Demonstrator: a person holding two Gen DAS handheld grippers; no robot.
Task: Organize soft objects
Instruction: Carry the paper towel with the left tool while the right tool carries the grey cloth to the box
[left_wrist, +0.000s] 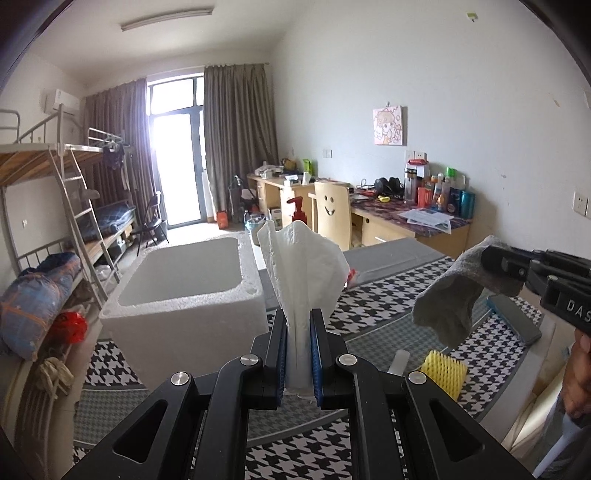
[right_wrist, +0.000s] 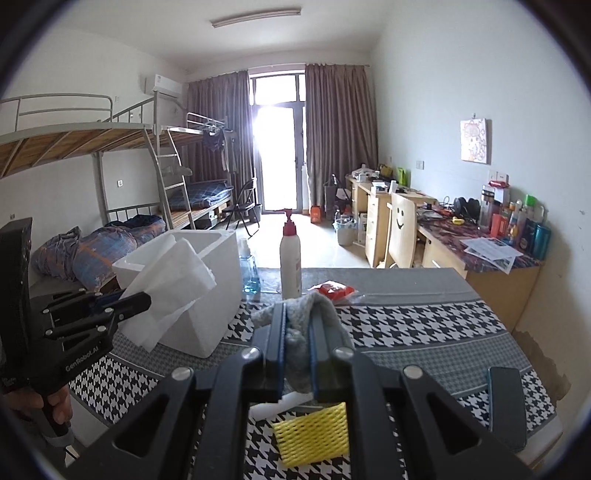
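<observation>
My left gripper (left_wrist: 298, 325) is shut on a white paper towel (left_wrist: 303, 269) and holds it up above the table, just right of the white foam box (left_wrist: 184, 295). In the right wrist view the left gripper (right_wrist: 146, 299) shows at the left with the towel (right_wrist: 170, 288) in front of the foam box (right_wrist: 218, 295). My right gripper (right_wrist: 297, 317) is shut on a grey sock (right_wrist: 321, 310), lifted above the table. In the left wrist view the right gripper (left_wrist: 491, 262) holds the sock (left_wrist: 450, 299) hanging at the right.
A yellow foam net sleeve (right_wrist: 312, 435) and a white strip lie on the houndstooth tablecloth (right_wrist: 424, 325) below my right gripper. A pump bottle (right_wrist: 290, 262), a blue bottle (right_wrist: 251, 273), a red packet (right_wrist: 334, 290) and a dark phone (right_wrist: 506, 406) are also on the table.
</observation>
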